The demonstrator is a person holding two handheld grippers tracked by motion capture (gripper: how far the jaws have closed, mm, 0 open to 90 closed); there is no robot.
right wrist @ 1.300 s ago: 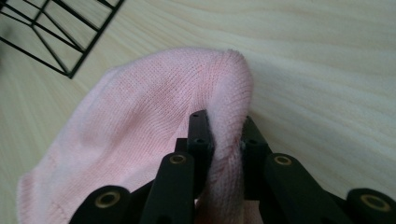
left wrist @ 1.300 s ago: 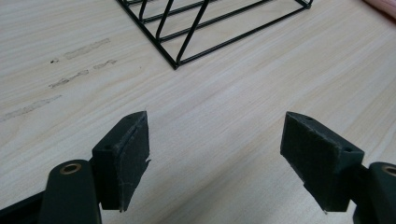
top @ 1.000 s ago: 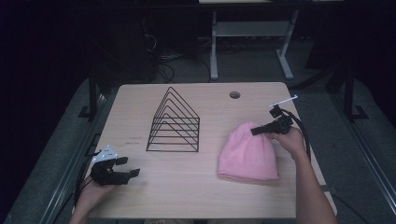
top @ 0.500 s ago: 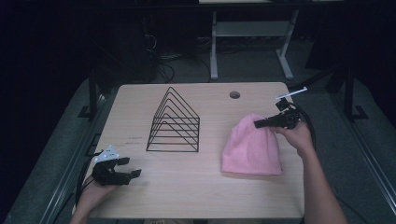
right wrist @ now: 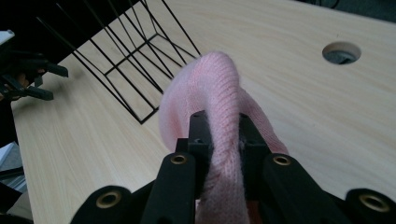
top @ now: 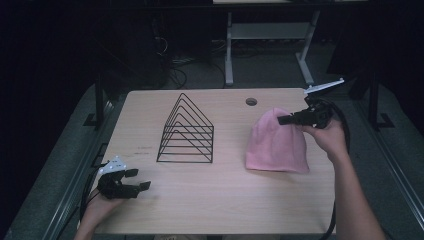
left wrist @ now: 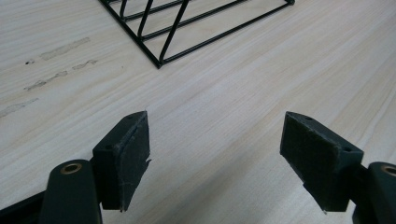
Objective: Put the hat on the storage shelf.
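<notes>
Resting on pale wood table (top: 210, 205): left gripper (top: 131, 181) open; right gripper (top: 285, 120) pinching pink hat (top: 275, 145).

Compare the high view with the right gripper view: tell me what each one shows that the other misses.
High view alone: the person's forearms, the floor around the table, and the pink beanie's open edge resting on the wood.

Right gripper view alone: the right gripper seen close, jaws pinching a knit fold.

Both: the beanie, the black wire rack, the table's round hole, and the left gripper, open, farther off.
</notes>
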